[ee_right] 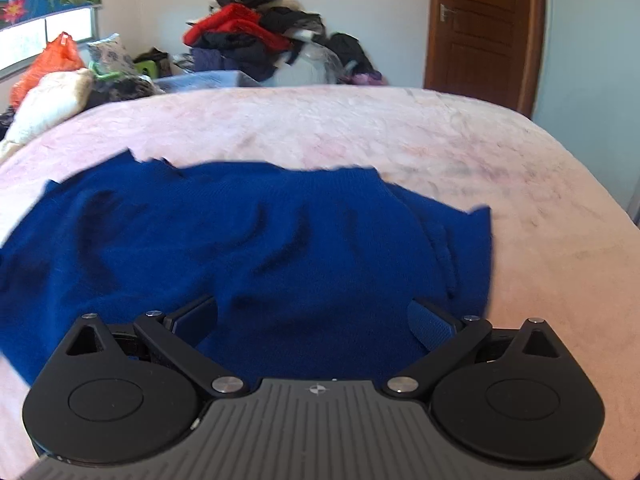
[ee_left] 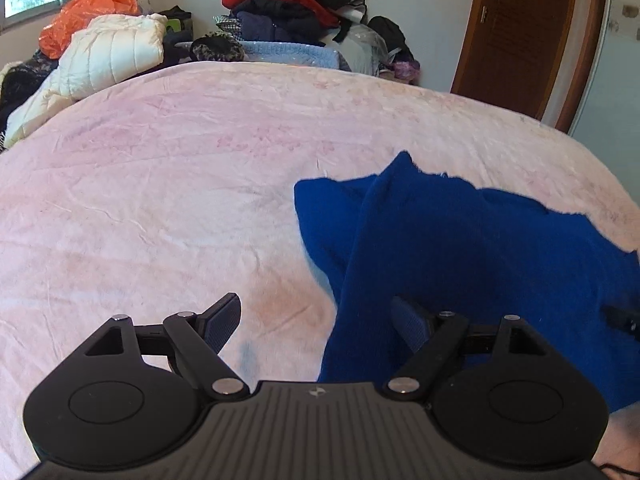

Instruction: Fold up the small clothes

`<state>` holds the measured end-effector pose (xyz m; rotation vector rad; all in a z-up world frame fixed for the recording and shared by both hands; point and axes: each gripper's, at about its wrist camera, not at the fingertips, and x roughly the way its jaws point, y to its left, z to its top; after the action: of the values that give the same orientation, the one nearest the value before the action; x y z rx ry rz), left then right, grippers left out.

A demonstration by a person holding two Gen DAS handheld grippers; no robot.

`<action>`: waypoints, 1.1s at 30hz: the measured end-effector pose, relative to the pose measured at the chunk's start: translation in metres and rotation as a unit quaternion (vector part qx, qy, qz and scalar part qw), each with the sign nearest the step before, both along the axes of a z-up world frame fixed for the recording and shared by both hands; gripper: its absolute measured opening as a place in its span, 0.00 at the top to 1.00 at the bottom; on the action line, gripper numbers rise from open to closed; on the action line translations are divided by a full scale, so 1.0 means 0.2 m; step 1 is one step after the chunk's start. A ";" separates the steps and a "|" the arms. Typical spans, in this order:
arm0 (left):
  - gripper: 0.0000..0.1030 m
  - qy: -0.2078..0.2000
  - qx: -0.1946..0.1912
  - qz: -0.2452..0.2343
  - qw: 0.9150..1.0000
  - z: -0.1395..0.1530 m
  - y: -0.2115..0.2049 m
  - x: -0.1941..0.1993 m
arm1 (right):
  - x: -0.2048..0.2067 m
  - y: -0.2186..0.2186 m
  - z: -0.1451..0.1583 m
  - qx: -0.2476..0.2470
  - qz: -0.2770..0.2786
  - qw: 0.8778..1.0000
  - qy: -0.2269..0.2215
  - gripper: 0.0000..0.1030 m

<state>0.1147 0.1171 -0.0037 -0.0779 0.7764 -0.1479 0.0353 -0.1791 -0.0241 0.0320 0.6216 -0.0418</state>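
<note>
blue sweater (ee_right: pixel 256 248) lies spread on the pink bedspread (ee_left: pixel 160 200), rumpled w/ dark creases, ragged far edge toward the clothes pile (ee_right: pixel 248 36). one narrow part of it, maybe a sleeve, runs down to the left gripper (ee_left: pixel 320 320) in the left wrist view. left gripper fingers spread wide: left finger (ee_left: pixel 222 322) over bare bedspread, right finger (ee_left: pixel 412 326) against or partly under the blue knit, hard to tell which. right gripper (ee_right: pixel 314 320) also released, fingers wide apart w/ the sweater's near edge bunched between them, nothing pinched. right view is motion-blurred. bg: white puffy jacket (ee_left: pixel 108 52) and orange plastic bag (ee_left: pixel 88 8) at the far left of the bed, brown door (ee_right: pixel 480 28) at right.
</note>
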 end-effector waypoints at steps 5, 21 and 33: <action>0.16 0.041 -0.098 -0.034 0.994 0.00 0.11 0.20 | -0.02 0.33 0.09 -0.017 0.101 0.994 -0.032 0.01; 0.15 0.163 -0.280 -0.117 0.939 -0.22 0.12 0.57 | -0.19 1.22 -0.07 -0.283 0.261 0.923 -0.026 0.02; 0.15 0.155 -0.286 -0.131 0.937 -0.23 0.00 0.77 | -0.04 1.44 -0.14 -0.359 0.237 0.898 -0.087 0.05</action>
<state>0.2694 0.1169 -0.0494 -0.5619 1.0378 -0.6271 0.0270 0.1097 -0.0528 -0.8264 0.3899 0.2046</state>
